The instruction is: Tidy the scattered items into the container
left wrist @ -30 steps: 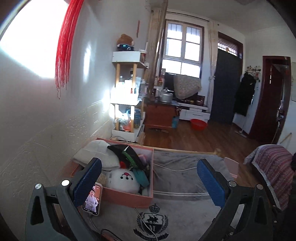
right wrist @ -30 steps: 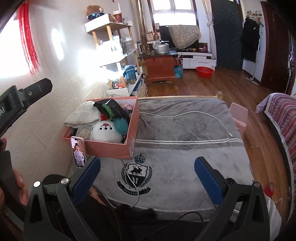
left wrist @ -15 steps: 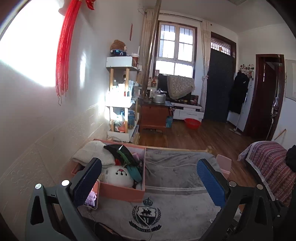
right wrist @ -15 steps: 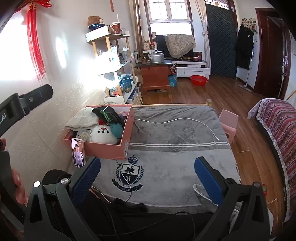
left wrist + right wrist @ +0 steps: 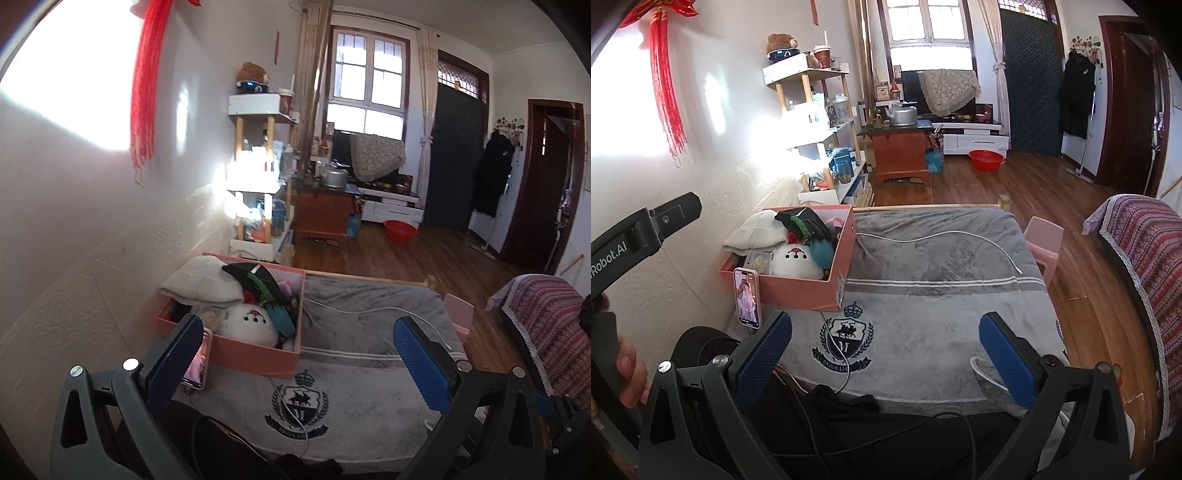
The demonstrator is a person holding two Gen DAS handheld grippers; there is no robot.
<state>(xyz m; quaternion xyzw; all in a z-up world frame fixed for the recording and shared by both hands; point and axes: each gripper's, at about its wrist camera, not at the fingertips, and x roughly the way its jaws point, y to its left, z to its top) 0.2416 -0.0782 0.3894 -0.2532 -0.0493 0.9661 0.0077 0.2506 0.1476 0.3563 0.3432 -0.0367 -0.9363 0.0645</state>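
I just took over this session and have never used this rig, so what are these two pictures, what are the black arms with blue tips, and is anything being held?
There is no robot here. A person holds a hand tool in each hand, each with two blue-padded fingers and a wide-angle camera looking forward between them. One picture is from the left gripper, the other from the right gripper. In the right view the other tool's black body pokes in at the left edge, with the person's hand below it.

Both tools stand open and hold nothing.

Ahead is a bed with a grey blanket. On it sits a pink box filled with a white plush toy, a white towel and dark clothes. A phone leans against the box's front, and a white cable lies across the blanket.
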